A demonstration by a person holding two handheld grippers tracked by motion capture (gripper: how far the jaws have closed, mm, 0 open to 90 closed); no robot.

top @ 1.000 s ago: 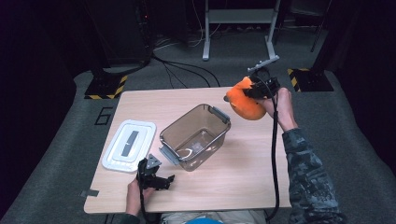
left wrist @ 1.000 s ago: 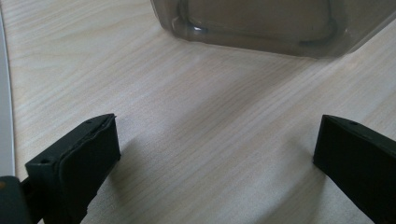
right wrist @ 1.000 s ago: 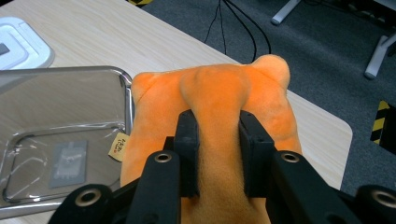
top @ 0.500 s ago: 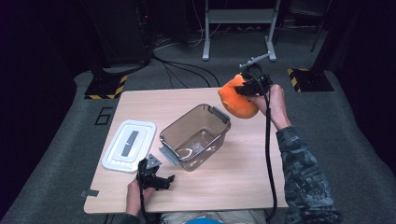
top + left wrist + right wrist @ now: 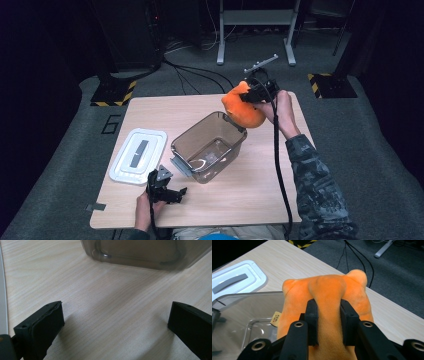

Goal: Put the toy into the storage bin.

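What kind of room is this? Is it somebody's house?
Probably not a house: it looks like a lab or workshop. A bare wooden table stands on grey carpet, cables trail across the floor, and yellow-black hazard tape marks equipment bases.

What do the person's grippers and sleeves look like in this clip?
Both grippers, left and right, are black, each with two blocky flat-faced jaws, a grey three-cornered plate on top and a black cable trailing back. The right gripper's jaw arms show round bolt holes. The right forearm wears a dark camouflage-patterned sleeve.
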